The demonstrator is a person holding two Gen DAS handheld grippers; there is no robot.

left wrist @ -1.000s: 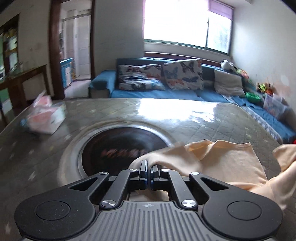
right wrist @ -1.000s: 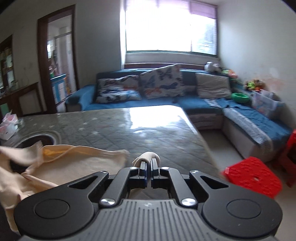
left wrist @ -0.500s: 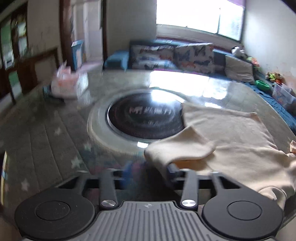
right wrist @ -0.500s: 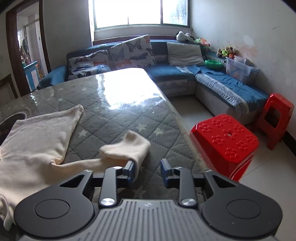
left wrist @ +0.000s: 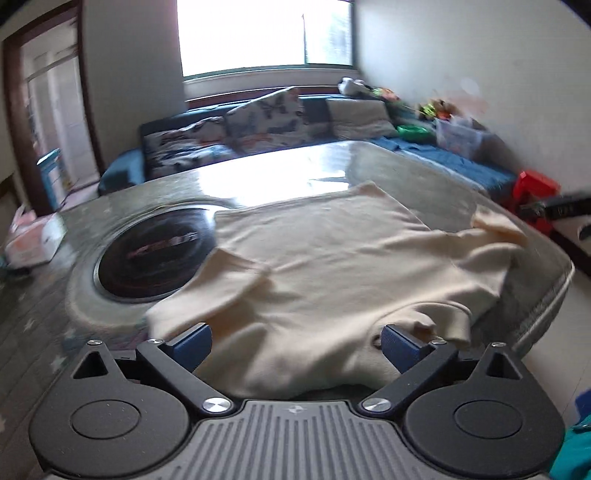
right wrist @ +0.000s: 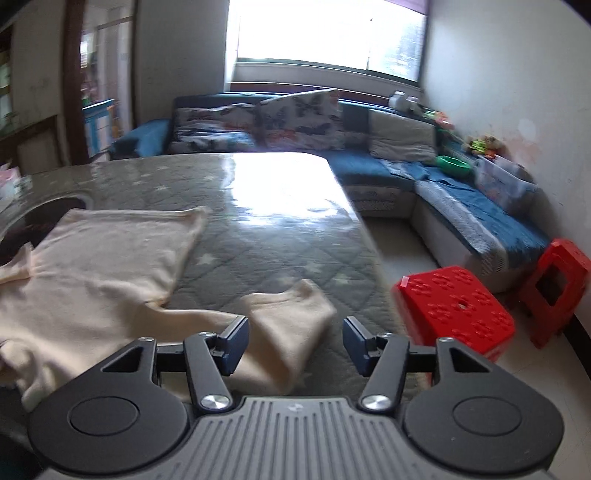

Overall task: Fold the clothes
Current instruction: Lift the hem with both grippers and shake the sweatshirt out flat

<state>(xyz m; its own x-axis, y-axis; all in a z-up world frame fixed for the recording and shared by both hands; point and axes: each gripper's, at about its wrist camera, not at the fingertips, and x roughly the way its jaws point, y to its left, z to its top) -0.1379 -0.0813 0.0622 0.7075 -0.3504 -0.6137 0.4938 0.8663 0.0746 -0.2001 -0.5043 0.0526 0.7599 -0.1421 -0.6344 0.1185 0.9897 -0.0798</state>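
Ahead of the right gripper, a tabletop [right wrist: 258, 221] with a grey quilted star-pattern cover reflects the bright window [right wrist: 325, 33]. A round dark plate [left wrist: 155, 254] is set into the tabletop, ahead and to the left of the left gripper. Further left lies a tissue pack [left wrist: 31, 240]. Behind the tabletop stands a blue sofa [right wrist: 354, 162] with butterfly cushions [right wrist: 299, 118]. Two red plastic stools [right wrist: 458, 306] stand on the floor, to the right of the right gripper.

A home living room: blue corner sofa [right wrist: 369, 162] with cushions [right wrist: 299, 118] at centre, window [right wrist: 325, 33] above.
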